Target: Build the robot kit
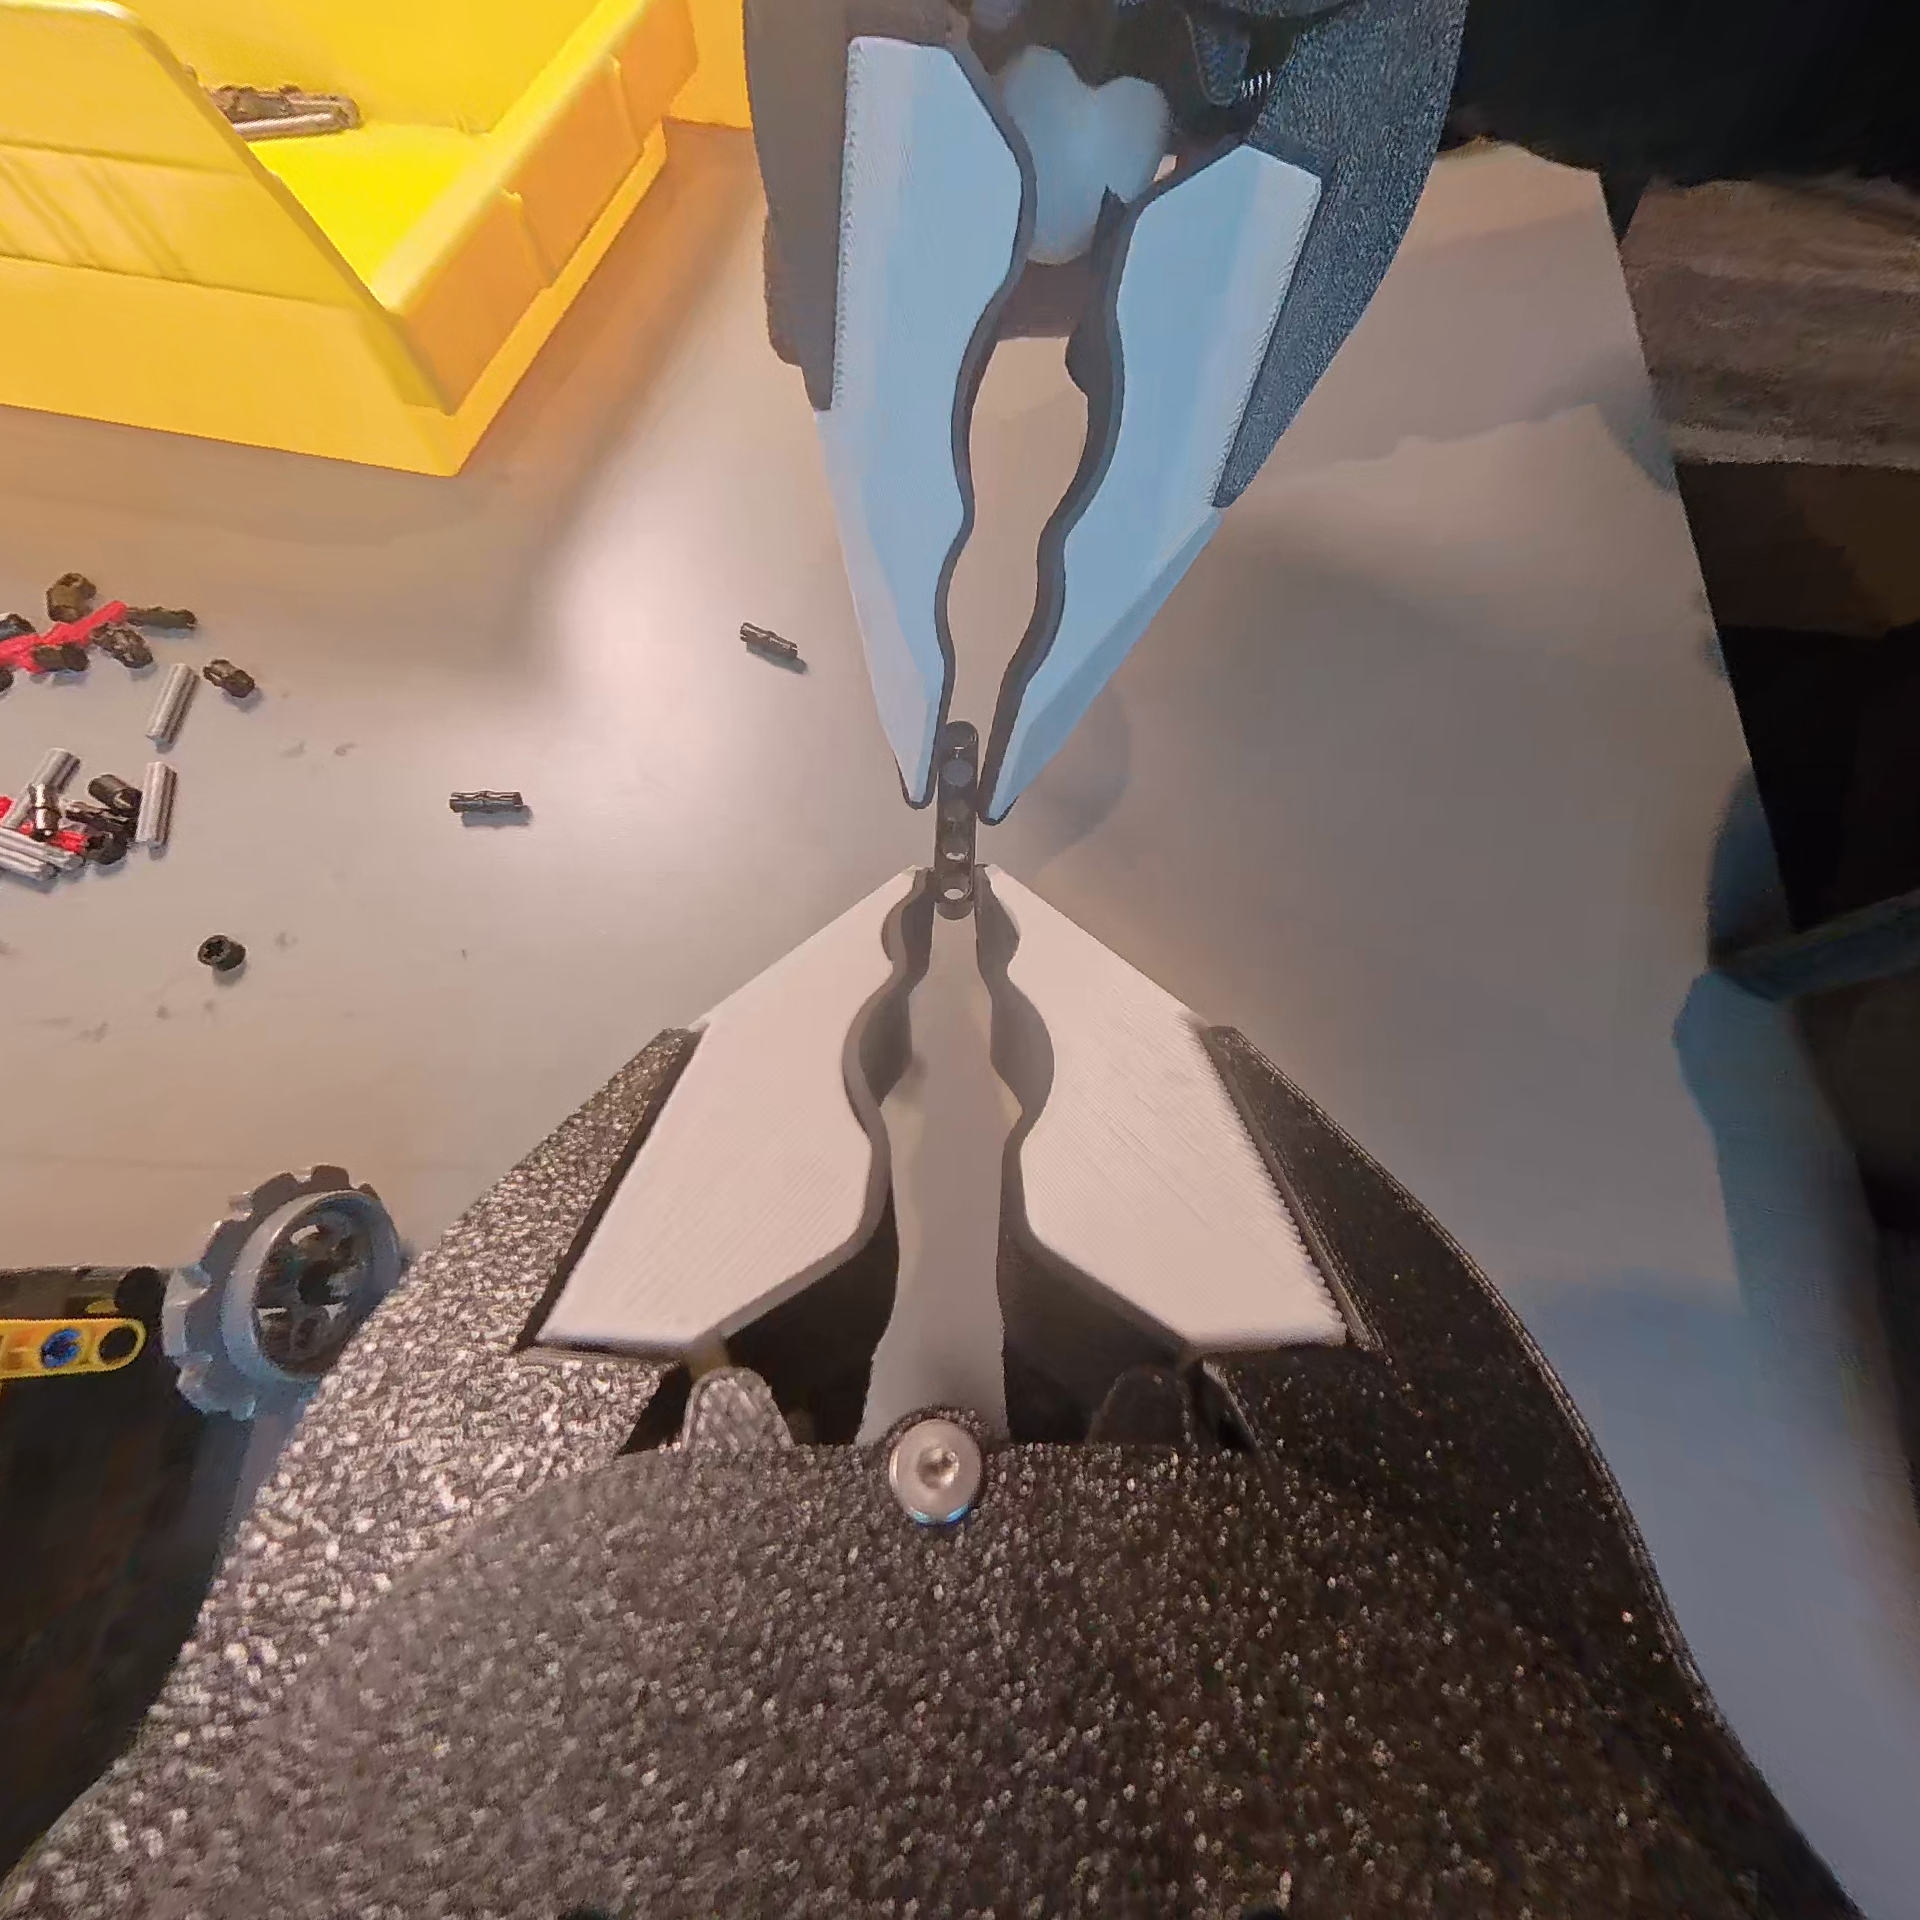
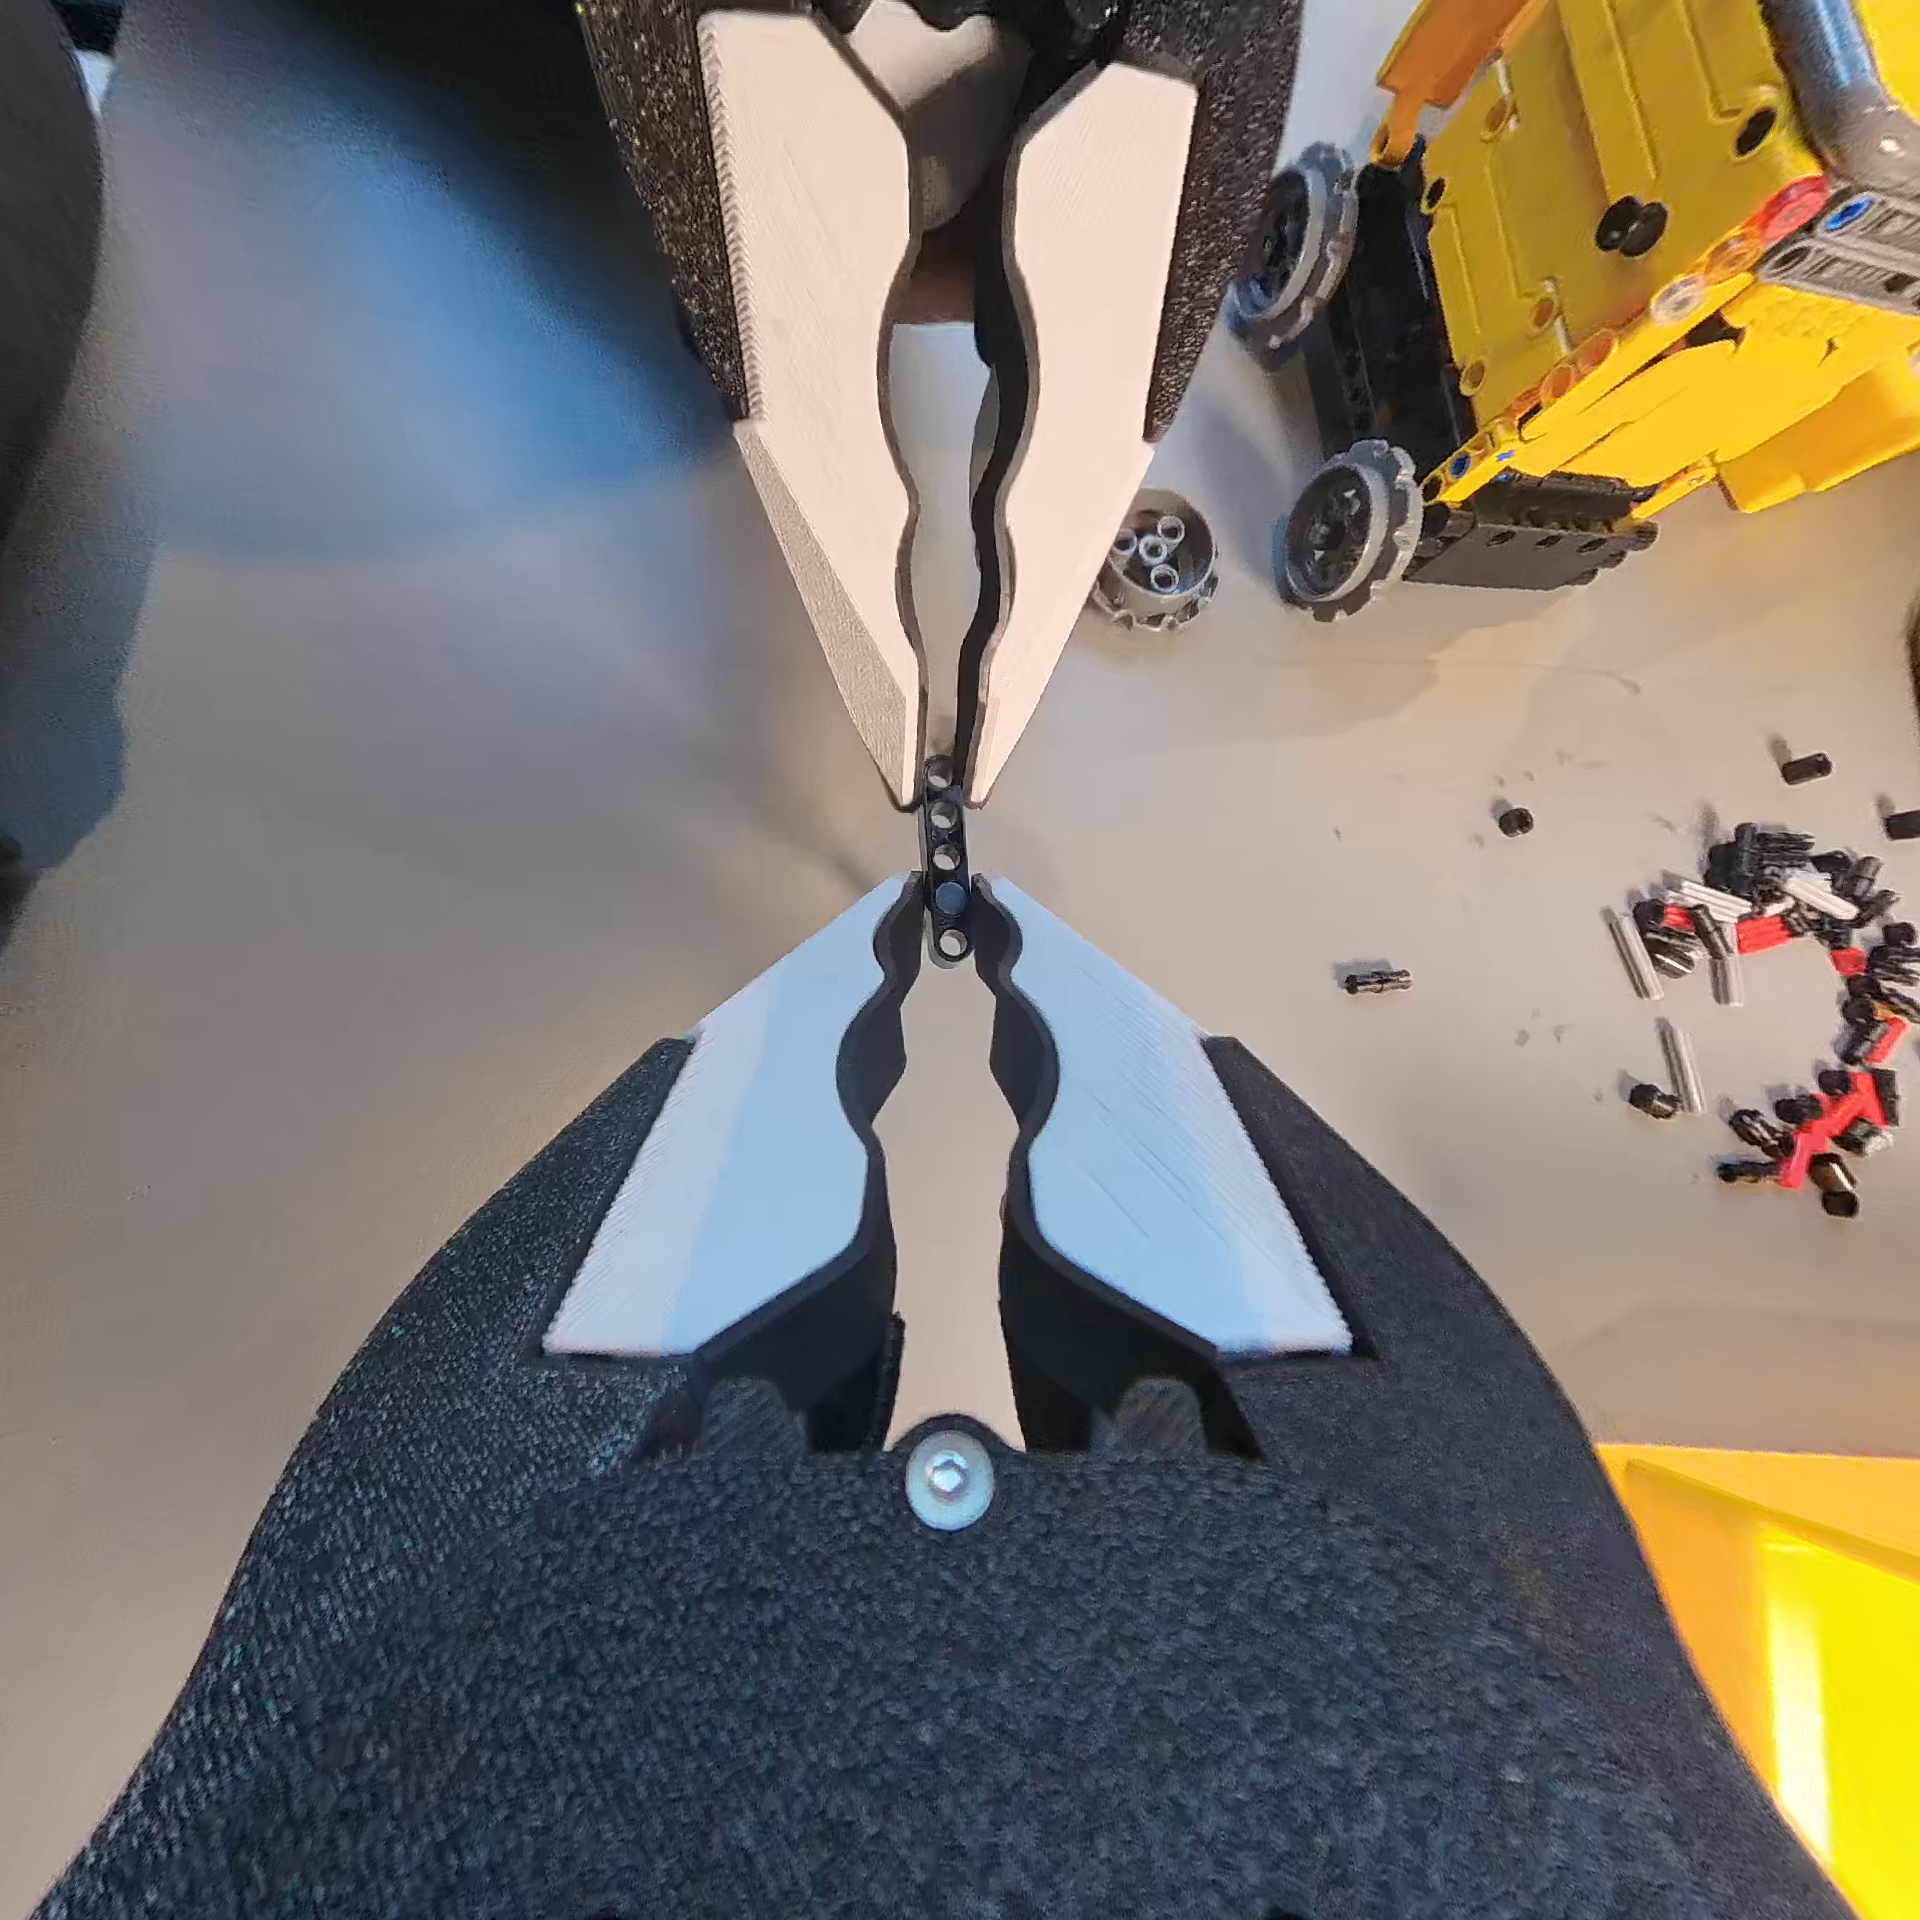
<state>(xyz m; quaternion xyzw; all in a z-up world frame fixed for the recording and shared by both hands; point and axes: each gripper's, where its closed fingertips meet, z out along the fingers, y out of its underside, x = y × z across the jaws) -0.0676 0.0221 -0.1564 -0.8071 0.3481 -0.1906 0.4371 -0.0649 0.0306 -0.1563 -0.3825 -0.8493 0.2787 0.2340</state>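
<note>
A small black beam with a row of holes (image 1: 957, 821) hangs above the pale table, gripped at both ends. My left gripper (image 1: 954, 883) is shut on its near end. My right gripper (image 1: 956, 800) comes in from the far side, tip to tip, and is shut on its other end. In the right wrist view the same beam (image 2: 945, 862) runs between my right gripper (image 2: 948, 909) below and the left gripper (image 2: 943, 795) above. One hole near the right gripper's tips looks filled by a dark pin.
A yellow bin (image 1: 312, 208) stands far left. Loose black, grey and red small parts (image 1: 94, 727) lie left, with single black pins (image 1: 488, 802) nearer. A yellow and black brick vehicle with grey wheels (image 2: 1610, 312) and a loose grey wheel hub (image 2: 1158, 561) lie on the table. My left and right fingertips are right by each other.
</note>
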